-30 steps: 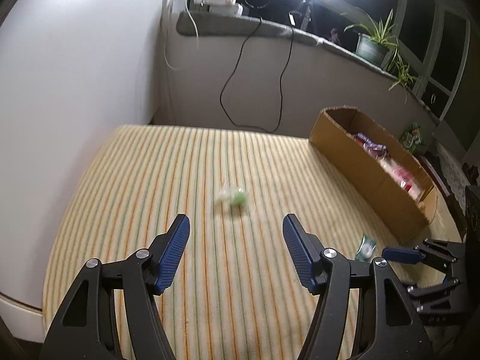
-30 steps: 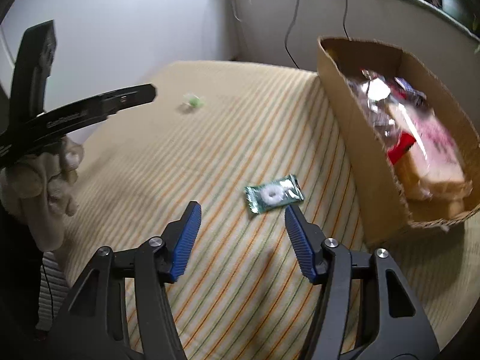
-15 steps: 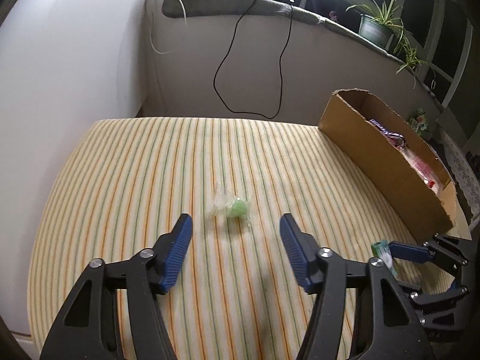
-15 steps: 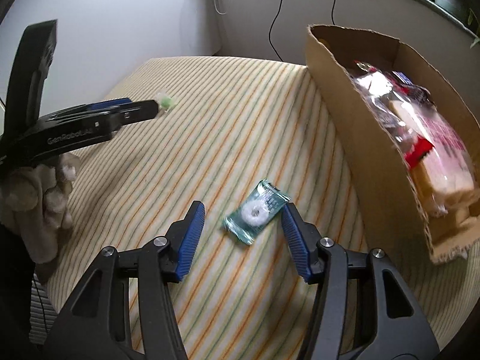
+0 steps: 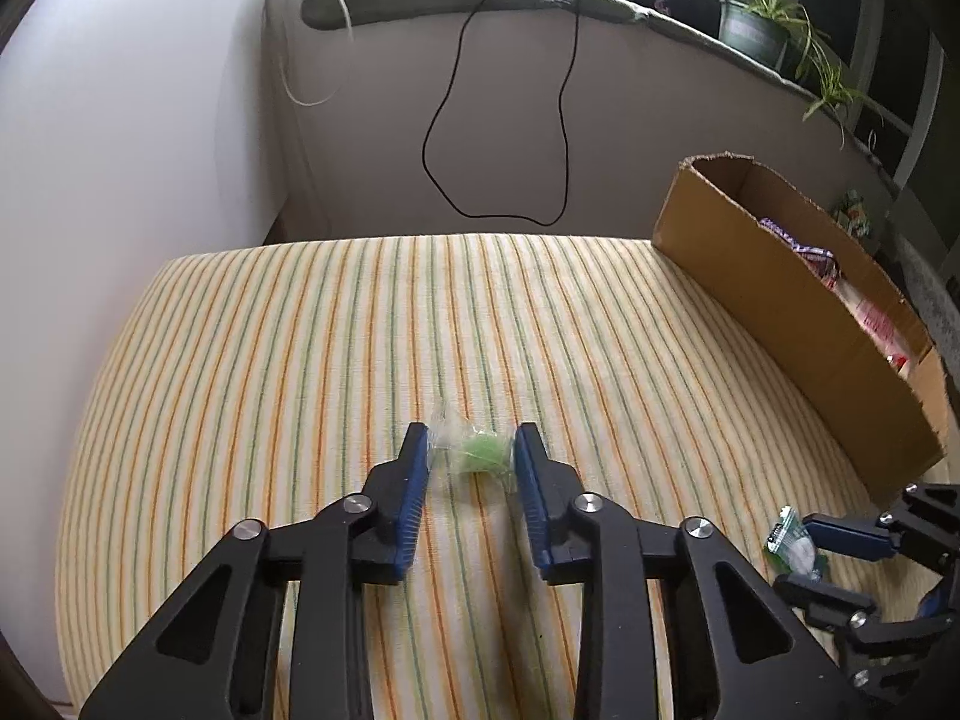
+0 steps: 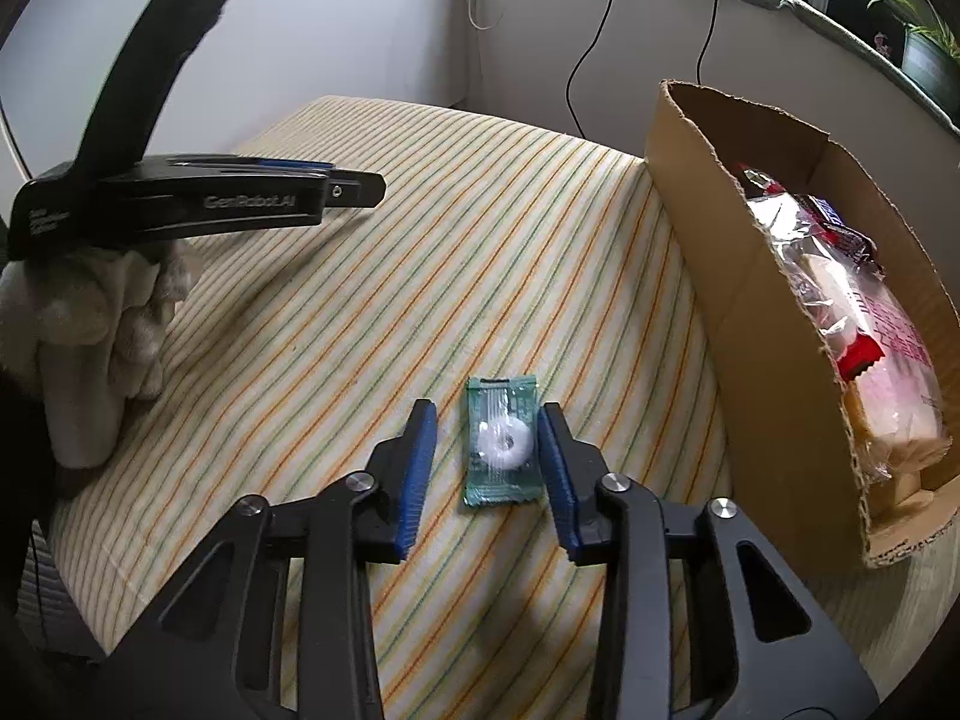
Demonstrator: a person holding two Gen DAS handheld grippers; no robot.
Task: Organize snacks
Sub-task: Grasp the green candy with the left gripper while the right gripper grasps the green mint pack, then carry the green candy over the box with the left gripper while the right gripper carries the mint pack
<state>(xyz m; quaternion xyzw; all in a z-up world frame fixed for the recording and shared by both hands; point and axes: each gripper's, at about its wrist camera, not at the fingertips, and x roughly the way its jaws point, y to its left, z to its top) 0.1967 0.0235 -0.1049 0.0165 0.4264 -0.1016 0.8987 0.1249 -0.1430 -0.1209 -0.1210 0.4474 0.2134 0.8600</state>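
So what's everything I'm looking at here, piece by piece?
Green candy: one, clear wrapper, on the cloth between the left fingers.
Ring mint packet: one, dark green with a white ring, between the right fingers.
Cardboard box: one, brown, right edge of the cloth, holding wrapped snacks.
Striped cloth: one, cream with orange and green lines.
Black cable: one, hanging on the back wall.
Potted plant: one, green, on the ledge.
Left gripper: black, blue pads, just been closing.
Right gripper: same, just been closing.
Gloved hand: one, pale, holding the left gripper.
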